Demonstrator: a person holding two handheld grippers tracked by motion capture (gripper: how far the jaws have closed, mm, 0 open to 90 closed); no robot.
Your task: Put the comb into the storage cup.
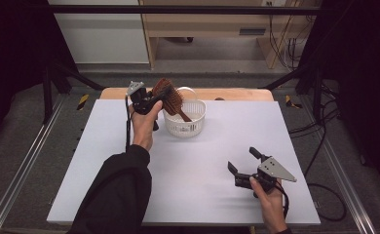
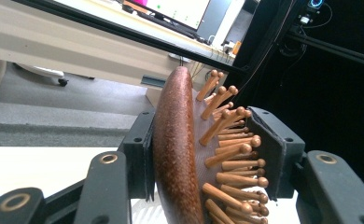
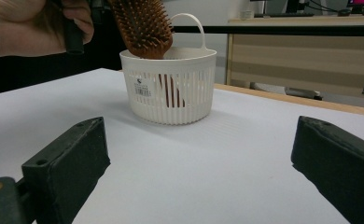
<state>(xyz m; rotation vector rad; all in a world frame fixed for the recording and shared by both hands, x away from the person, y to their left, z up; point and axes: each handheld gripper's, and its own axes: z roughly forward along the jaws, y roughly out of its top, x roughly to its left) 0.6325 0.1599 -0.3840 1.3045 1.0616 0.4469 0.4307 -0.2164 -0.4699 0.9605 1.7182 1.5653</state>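
Left claw (image 2: 208,154) around hairbrush (image 2: 178,149) head

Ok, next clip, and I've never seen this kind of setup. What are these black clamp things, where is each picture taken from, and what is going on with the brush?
No robot here: a person holds a hand-operated two-jaw gripper in each hand. The high view looks down on the table from above the person's side. The other two pictures come from cameras riding on the grippers, looking out along their black jaws.

On the table stands a white basket with a loop handle. The left gripper is clamped on the head of a wooden hairbrush, one jaw on its smooth back and one against the bristles. The brush's handle points down into the basket. The right gripper hangs near the table's front edge, jaws open and holding nothing, facing the basket.
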